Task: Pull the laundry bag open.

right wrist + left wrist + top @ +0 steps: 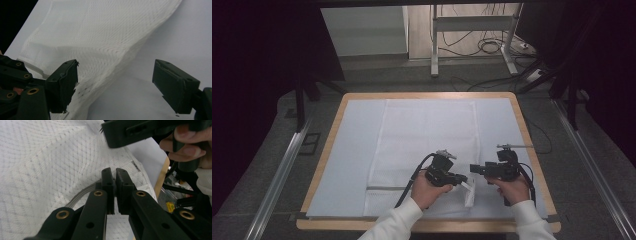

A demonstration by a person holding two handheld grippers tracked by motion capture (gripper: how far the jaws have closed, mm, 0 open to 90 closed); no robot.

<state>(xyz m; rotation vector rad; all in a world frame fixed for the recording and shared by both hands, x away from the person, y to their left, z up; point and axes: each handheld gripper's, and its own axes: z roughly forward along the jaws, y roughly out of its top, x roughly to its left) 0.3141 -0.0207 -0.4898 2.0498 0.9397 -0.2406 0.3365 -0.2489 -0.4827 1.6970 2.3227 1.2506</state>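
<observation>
Wood-rimmed table (526,131), pale sheet (352,150) over it, white mesh cloth (427,135) on top

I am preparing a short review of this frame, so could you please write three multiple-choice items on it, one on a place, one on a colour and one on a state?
1. Where on the white mesh cloth is the left gripper working?
A. its far edge
B. its near right corner
C. its far left corner

2. What colour is the sheet under the cloth?
A. pale blue
B. red
C. dark green

3. How do the jaws of the right gripper stand?
A. closed on the cloth
B. closed on nothing
C. wide apart

Answers:
1 B, since the high view shows that gripper at the lifted corner nearest the person, on the right.
2 A, since pale blue shows all round the cloth within the wooden table edge.
3 C, since the right gripper view shows a broad gap between its jaws, with the cloth's edge beside one of them.
</observation>
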